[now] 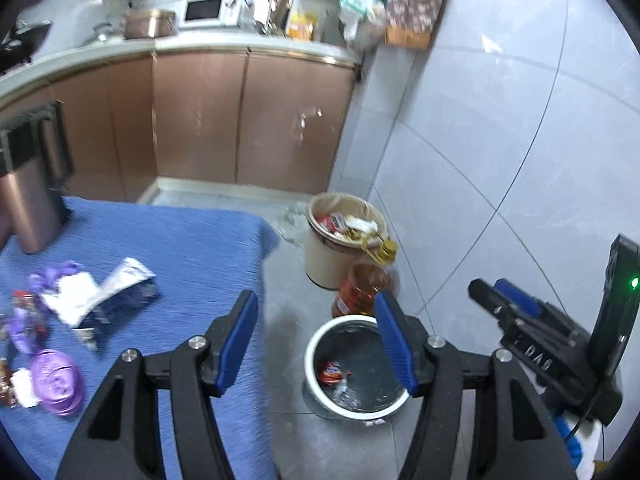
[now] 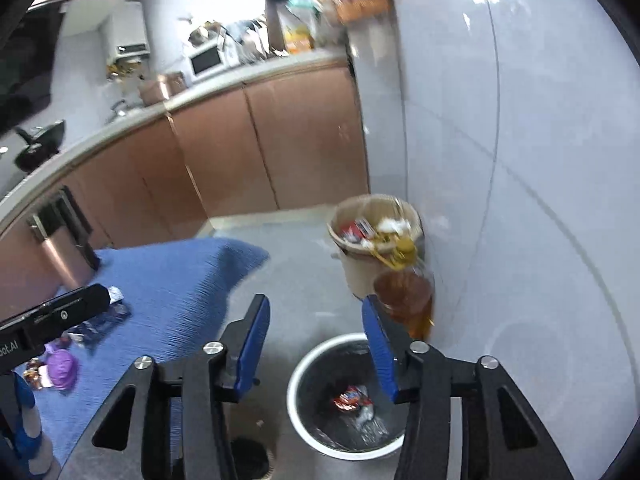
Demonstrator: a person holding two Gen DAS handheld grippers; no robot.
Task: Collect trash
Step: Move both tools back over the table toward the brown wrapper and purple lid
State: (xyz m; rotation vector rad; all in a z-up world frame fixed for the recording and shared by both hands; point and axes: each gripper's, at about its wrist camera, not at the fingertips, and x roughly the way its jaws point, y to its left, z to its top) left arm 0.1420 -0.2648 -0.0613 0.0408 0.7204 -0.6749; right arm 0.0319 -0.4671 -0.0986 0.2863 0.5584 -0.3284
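The table (image 1: 180,240), draped in blue cloth, sits hard by the floor bins, which seems to be why it is placed so: litter can go from cloth to bin in one short carry. The beige bin (image 1: 332,256) stands against the wall tiles, already heaped to its rim, with an oil bottle (image 1: 360,292) leaning beside it. That fullness probably explains why the white bin (image 1: 316,364), lined with a black bag, is set nearer the table edge and is the one in use; a red wrapper (image 1: 335,373) and some clear film lie in its bottom.

The trash left to collect lies on the cloth at the left of the left view: a torn white packet (image 1: 116,284), a purple lid (image 1: 56,380), and small crumpled wrappers near them. A copper kettle (image 1: 34,200) stands at the table's back corner, apart from the litter.

The left gripper (image 1: 320,340) hangs over the gap between table edge and white bin, jaws wide apart, holding and touching nothing. The right gripper (image 2: 316,352) hovers over the white bin, jaws likewise spread, empty. My guess is that a piece has been dropped and the next reach goes to the cloth.
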